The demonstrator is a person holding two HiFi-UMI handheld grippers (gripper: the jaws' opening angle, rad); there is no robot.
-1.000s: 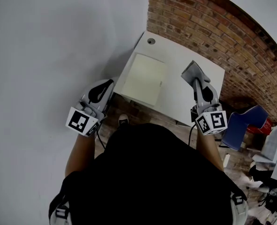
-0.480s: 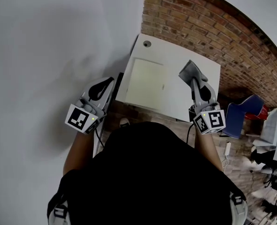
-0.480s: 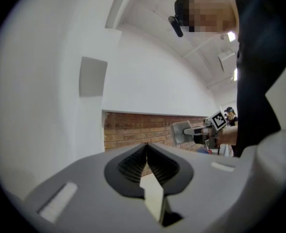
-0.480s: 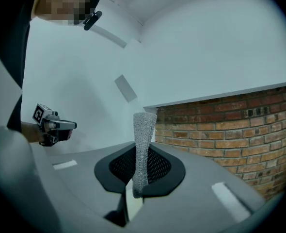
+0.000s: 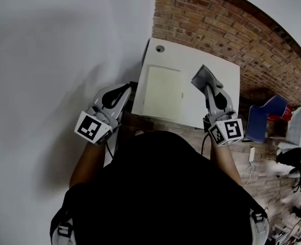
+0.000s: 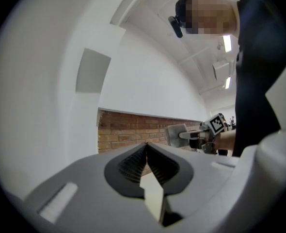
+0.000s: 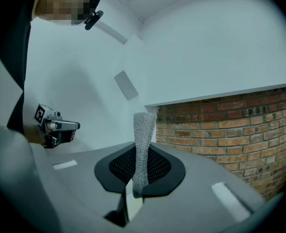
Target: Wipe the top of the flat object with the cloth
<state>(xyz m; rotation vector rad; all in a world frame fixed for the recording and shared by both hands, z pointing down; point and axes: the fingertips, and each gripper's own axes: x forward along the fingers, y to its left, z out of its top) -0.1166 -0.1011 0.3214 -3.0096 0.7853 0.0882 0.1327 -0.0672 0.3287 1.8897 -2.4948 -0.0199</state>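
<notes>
A pale flat panel lies on the white table in the head view. My right gripper is shut on a grey cloth, which sticks out past its jaws above the table, right of the panel. In the right gripper view the cloth stands up between the closed jaws. My left gripper is shut with nothing in it, held off the table's left edge; its jaws meet in the left gripper view.
A brick wall runs behind the table and a white wall stands on the left. A small round hole marks the table's far left corner. A blue chair and clutter sit on the floor at right.
Both grippers have drifted slightly closer to the table; the left gripper has moved right, nearer the table's left edge. The cloth stays clamped in the right gripper.
</notes>
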